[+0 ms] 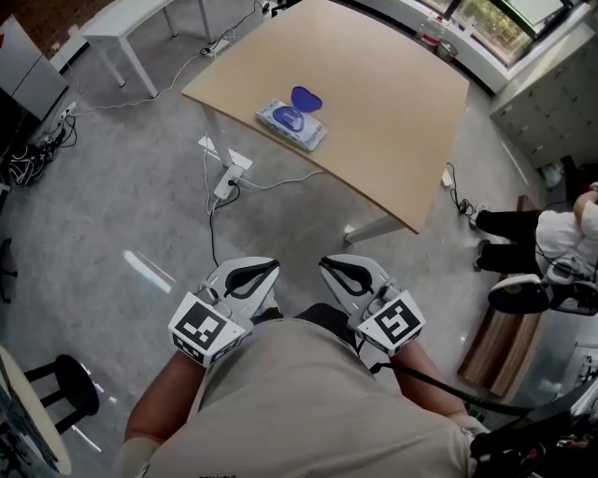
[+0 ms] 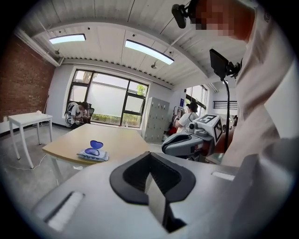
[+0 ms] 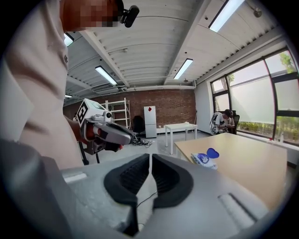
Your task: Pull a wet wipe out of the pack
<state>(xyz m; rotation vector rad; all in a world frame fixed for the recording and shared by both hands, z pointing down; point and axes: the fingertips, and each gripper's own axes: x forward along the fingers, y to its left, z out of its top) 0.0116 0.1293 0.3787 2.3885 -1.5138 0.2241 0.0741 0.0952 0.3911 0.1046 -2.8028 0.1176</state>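
The wet wipe pack (image 1: 291, 124) lies flat near the far left edge of the wooden table (image 1: 383, 112), its blue lid (image 1: 306, 98) flipped open. It also shows small in the left gripper view as the pack (image 2: 92, 154) and in the right gripper view as the pack (image 3: 204, 159). My left gripper (image 1: 252, 277) and right gripper (image 1: 346, 274) are held side by side against my body, well short of the table. Both are shut with nothing between the pads. The left gripper (image 2: 149, 156) and right gripper (image 3: 150, 158) point across open floor.
A power strip with cables (image 1: 230, 175) lies on the grey floor under the table's near left corner. A white table (image 1: 121, 23) stands at the far left, a black stool (image 1: 64, 390) at my near left. A seated person (image 1: 547, 233) and a wooden bench (image 1: 493, 345) are at the right.
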